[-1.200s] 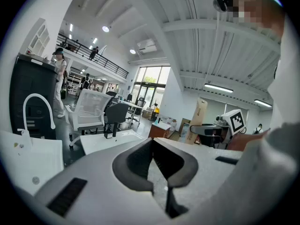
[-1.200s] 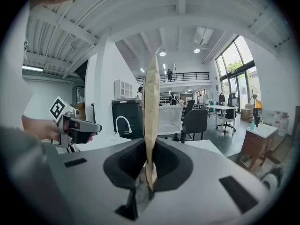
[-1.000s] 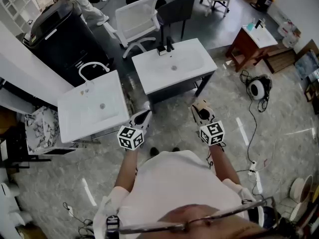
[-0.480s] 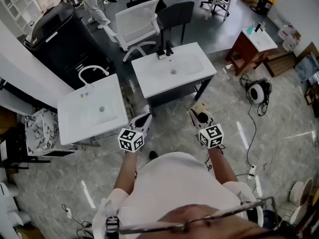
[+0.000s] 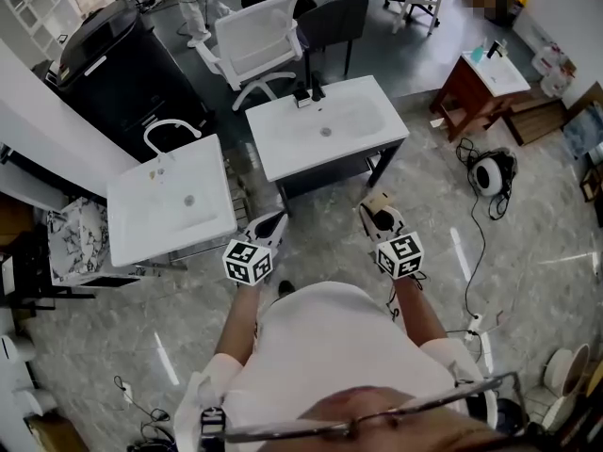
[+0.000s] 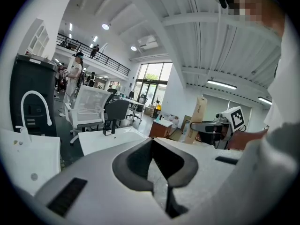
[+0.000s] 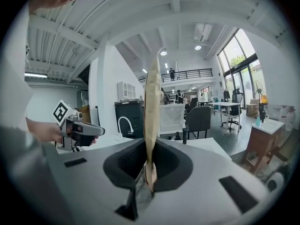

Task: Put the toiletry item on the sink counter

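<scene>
I stand on the floor in front of two white sink counters. The nearer-right sink counter (image 5: 353,144) carries a black faucet (image 5: 308,90); the left sink counter (image 5: 141,229) has a white arched faucet (image 5: 168,130). My right gripper (image 5: 375,207) is shut on a flat tan packet (image 7: 152,102), which rises edge-on between its jaws (image 5: 378,201). My left gripper (image 5: 270,222) is shut with nothing in it (image 6: 153,140). Both grippers hang short of the counters, over the floor.
Behind the sinks stand a black cabinet (image 5: 113,64), a white chair (image 5: 256,38) and a dark chair (image 5: 332,19). A red-brown stand with a small basin (image 5: 479,78) is at the right. A cable reel (image 5: 490,169) and cords lie on the floor.
Both grippers keep the same pose and the packet stays gripped. The head view has shifted a little; a person at the back has walked right.
</scene>
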{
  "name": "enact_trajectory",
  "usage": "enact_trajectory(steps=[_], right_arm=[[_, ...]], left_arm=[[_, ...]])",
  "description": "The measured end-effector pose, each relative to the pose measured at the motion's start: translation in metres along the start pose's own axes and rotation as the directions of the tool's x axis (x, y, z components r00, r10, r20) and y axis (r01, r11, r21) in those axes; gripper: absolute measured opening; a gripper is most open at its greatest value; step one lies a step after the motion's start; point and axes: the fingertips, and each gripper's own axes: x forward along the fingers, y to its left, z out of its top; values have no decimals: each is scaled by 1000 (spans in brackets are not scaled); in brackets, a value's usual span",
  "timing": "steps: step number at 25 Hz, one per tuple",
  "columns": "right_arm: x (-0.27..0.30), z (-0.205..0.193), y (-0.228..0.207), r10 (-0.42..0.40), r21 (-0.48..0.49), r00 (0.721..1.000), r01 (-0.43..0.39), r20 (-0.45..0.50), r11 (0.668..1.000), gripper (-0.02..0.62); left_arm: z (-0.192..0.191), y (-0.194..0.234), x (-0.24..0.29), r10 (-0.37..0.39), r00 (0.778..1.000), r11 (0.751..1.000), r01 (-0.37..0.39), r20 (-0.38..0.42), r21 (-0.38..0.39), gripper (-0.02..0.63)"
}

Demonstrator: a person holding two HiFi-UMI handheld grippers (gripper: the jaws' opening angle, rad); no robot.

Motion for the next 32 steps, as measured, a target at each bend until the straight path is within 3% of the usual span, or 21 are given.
enact_trajectory(steps=[16, 32], right_arm=[[0, -25, -35, 50, 14, 998, -50, -28, 999, 34], [72, -17, -66, 34, -8, 997, -34, -73, 999, 33]], left_arm=[[-21, -19, 29, 35, 999, 999, -36, -14, -41, 5], [8, 49, 87, 3, 1000, 999, -4, -20, -46, 5]])
